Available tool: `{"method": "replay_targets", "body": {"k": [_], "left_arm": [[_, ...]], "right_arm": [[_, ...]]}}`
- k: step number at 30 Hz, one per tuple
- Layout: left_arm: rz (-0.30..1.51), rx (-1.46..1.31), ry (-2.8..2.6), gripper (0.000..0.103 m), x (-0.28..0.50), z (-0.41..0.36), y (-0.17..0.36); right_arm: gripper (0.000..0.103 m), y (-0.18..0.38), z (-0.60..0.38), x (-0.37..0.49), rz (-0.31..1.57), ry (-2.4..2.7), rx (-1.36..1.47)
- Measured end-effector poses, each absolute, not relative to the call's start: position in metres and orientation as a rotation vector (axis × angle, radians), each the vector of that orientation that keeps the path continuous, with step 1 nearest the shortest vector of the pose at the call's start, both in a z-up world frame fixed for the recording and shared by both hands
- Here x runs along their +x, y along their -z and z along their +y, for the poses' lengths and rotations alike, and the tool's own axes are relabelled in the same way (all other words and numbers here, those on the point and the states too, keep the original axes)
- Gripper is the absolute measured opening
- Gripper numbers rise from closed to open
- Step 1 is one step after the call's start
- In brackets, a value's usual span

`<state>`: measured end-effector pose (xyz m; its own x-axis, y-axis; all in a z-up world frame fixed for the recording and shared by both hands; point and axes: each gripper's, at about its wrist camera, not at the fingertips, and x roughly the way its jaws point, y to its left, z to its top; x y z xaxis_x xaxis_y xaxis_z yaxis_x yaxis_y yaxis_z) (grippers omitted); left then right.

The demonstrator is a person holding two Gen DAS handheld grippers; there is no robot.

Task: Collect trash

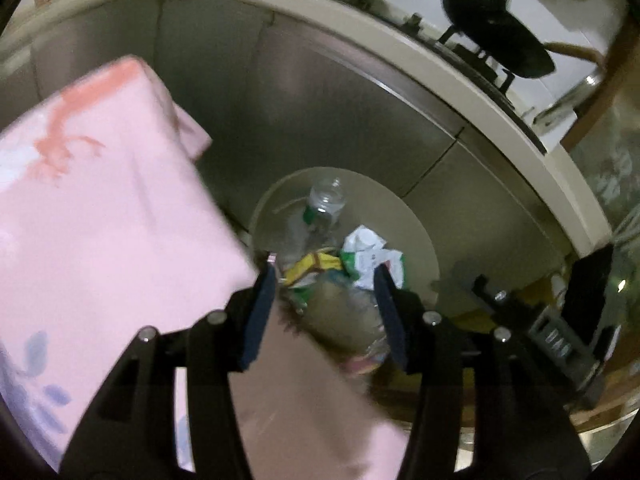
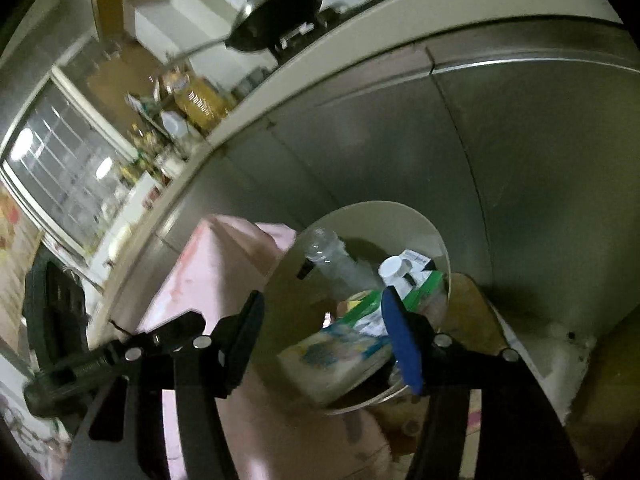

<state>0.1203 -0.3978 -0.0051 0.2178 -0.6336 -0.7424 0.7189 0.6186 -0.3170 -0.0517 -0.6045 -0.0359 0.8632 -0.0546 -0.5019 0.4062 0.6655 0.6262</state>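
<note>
A round cream trash bin [image 1: 416, 224] stands on the floor against the steel cabinet fronts. It holds a clear plastic bottle [image 1: 326, 200], crumpled white and green packaging [image 1: 370, 254] and a yellow wrapper [image 1: 310, 266]. My left gripper [image 1: 324, 284] is open and empty, above the bin's near side. In the right wrist view the bin [image 2: 400, 216] shows the bottle [image 2: 328, 252], a white cap [image 2: 394, 270] and a pale carton [image 2: 340, 358]. My right gripper [image 2: 324, 340] is open and empty over the bin.
A table with a pink cloth [image 1: 104, 208] stands left of the bin, its corner close to the rim; it also shows in the right wrist view [image 2: 216, 276]. A cream countertop [image 1: 460, 76] with black pans [image 1: 496, 32] runs above the steel cabinets [image 2: 520, 168].
</note>
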Motion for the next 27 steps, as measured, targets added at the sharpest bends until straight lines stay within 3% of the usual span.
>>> {"method": "replay_targets", "body": {"k": [14, 22, 27], "left_arm": [[0.703, 0.19, 0.641, 0.066, 0.065, -0.254, -0.034], [0.646, 0.209, 0.541, 0.083, 0.042, -0.195, -0.044], [0.641, 0.18, 0.525, 0.087, 0.034, -0.174, -0.047]], "right_arm": [[0.058, 0.008, -0.495, -0.092, 0.408, 0.291, 0.767], [0.058, -0.016, -0.459, -0.108, 0.4, 0.26, 0.776], [0.058, -0.025, -0.433, -0.115, 0.399, 0.242, 0.75]]}}
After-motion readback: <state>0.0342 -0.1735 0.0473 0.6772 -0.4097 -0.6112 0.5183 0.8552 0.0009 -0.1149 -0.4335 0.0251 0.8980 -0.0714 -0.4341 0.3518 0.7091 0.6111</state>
